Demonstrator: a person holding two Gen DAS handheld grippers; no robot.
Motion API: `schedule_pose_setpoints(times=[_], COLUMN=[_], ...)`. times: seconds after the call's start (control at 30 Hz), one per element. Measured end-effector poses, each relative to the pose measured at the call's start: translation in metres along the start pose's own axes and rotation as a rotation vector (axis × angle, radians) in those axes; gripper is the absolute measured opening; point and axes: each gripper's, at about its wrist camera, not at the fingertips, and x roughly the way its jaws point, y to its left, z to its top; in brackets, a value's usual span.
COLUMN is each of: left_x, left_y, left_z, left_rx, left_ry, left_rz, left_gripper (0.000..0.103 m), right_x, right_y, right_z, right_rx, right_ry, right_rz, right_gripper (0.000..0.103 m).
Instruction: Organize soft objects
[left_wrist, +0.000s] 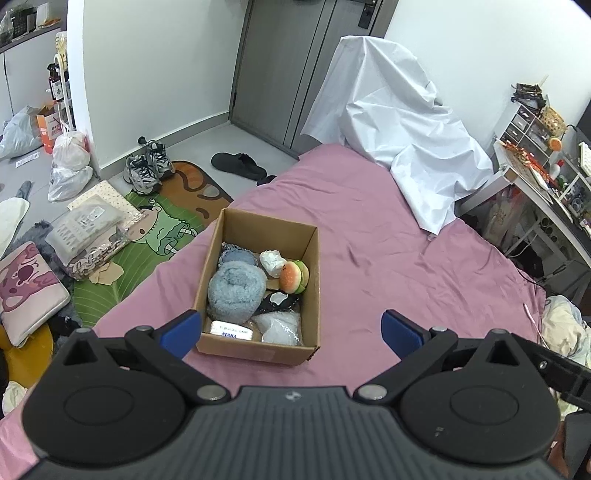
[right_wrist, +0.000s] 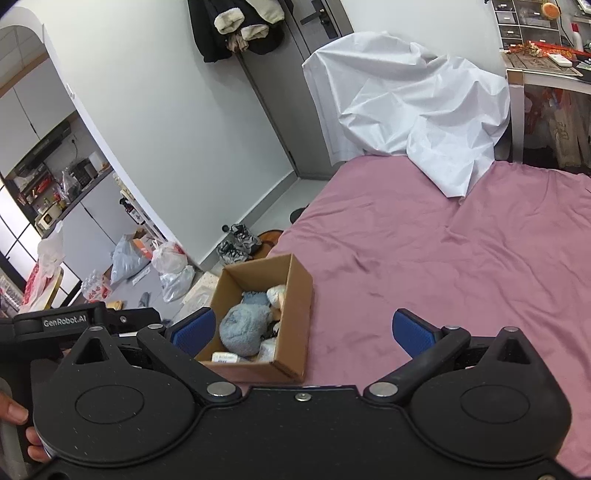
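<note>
A brown cardboard box (left_wrist: 312, 291) stands on the pink bed (left_wrist: 388, 266). It holds a fluffy grey-blue roll (left_wrist: 236, 291), a burger plush (left_wrist: 293, 276), a white soft toy (left_wrist: 272, 261), a tissue pack (left_wrist: 231, 331), a clear bag (left_wrist: 280, 326) and a black-white item (left_wrist: 279, 301). My left gripper (left_wrist: 291, 332) is open and empty, just in front of the box. My right gripper (right_wrist: 303, 330) is open and empty, near the box (right_wrist: 295, 317), with the grey-blue roll (right_wrist: 243, 326) visible inside.
A white sheet (left_wrist: 402, 129) is draped over something at the bed's far end. A desk with clutter (left_wrist: 535, 173) stands to the right. Shoes (left_wrist: 147, 166), bags (left_wrist: 70, 162), a cartoon rug (left_wrist: 162, 229) and packages (left_wrist: 85, 229) lie on the floor left of the bed.
</note>
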Motion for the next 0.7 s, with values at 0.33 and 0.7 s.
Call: schedule_pose_setpoints(times=[0.33, 0.7], left_x=[-0.031, -0.056], left_y=[-0.006, -0.003], left_z=[-0.014, -0.029], left_rx=[0.057, 0.080], left_ry=[-0.014, -0.030], left_rz=[-0.014, -0.005], left_gripper=[0.103, 0.103], right_x=[-0.034, -0.053], right_y=[0.017, 0.027], right_z=[-0.011, -0.022], right_rx=[-0.046, -0.071], right_ry=[-0.029, 0.008], right_rz=[-0.004, -0.007], right_gripper=[0.103, 0.103])
